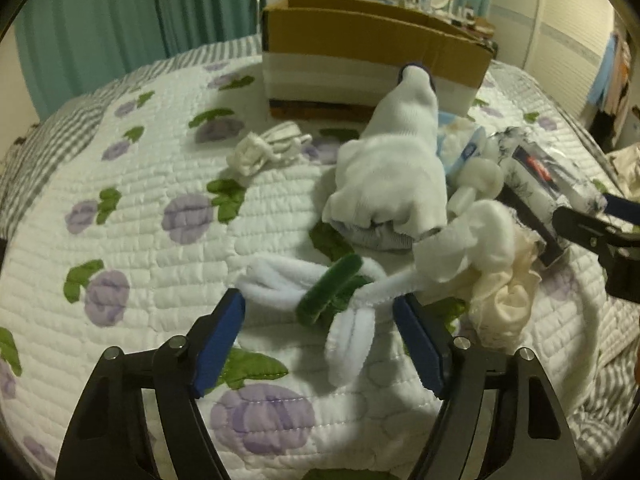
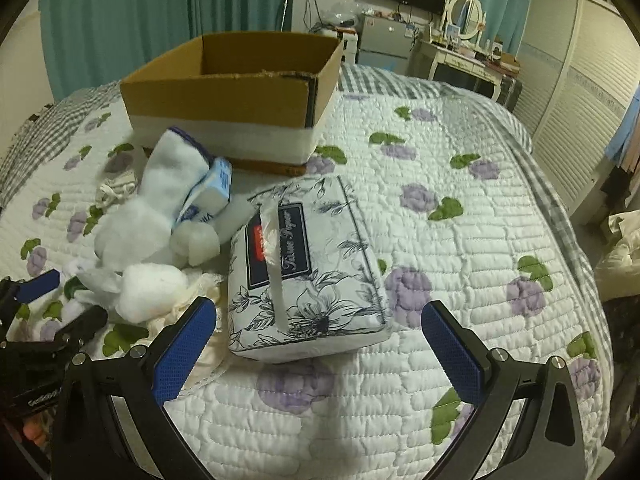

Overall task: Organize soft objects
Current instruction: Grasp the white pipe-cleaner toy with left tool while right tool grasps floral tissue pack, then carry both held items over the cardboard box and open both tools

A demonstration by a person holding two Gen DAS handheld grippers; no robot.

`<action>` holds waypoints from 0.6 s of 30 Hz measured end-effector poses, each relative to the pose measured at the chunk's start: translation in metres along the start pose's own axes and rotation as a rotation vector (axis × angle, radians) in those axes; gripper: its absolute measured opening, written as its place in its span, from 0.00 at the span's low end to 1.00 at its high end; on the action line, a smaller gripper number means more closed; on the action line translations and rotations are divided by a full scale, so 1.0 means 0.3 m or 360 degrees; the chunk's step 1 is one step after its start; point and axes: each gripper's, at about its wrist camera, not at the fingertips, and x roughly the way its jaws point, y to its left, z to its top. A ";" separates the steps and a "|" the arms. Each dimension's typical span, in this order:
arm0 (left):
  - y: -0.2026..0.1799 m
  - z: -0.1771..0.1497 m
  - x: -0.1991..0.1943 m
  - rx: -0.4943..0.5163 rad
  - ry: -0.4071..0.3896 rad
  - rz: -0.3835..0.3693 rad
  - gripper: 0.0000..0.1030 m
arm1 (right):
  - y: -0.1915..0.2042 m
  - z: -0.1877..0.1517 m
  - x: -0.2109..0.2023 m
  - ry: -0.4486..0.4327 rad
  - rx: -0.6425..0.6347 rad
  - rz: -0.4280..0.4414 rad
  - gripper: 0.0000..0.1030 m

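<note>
Cardboard box (image 2: 224, 96) is looking empty; we are hovering both grippers, left (image 1: 320, 320) and right (image 2: 320, 340), wide apart, nothing held, over socks (image 1: 392, 176), tissues (image 2: 308, 272), everything unsorted.

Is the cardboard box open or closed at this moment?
Open. The right wrist view shows the cardboard box with no lid or flaps over it and its inner walls visible; its floor is hidden, so contents cannot be told.

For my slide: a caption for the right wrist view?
Open right gripper faces a floral-printed tissue pack on the quilted bed, brown cardboard box behind.
</note>
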 end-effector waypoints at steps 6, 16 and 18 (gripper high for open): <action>0.011 0.017 0.009 -0.0025 -0.0020 -0.0062 0.47 | 0.029 0.005 0.060 0.0048 -0.0054 0.0010 1.00; 0.031 0.027 0.004 -0.0060 -0.0030 -0.0111 0.32 | 0.011 -0.006 0.089 0.0061 -0.0031 -0.0001 0.80; 0.034 0.025 -0.006 -0.0050 -0.0032 -0.0097 0.32 | 0.001 -0.009 0.077 0.0052 -0.0013 0.0025 0.78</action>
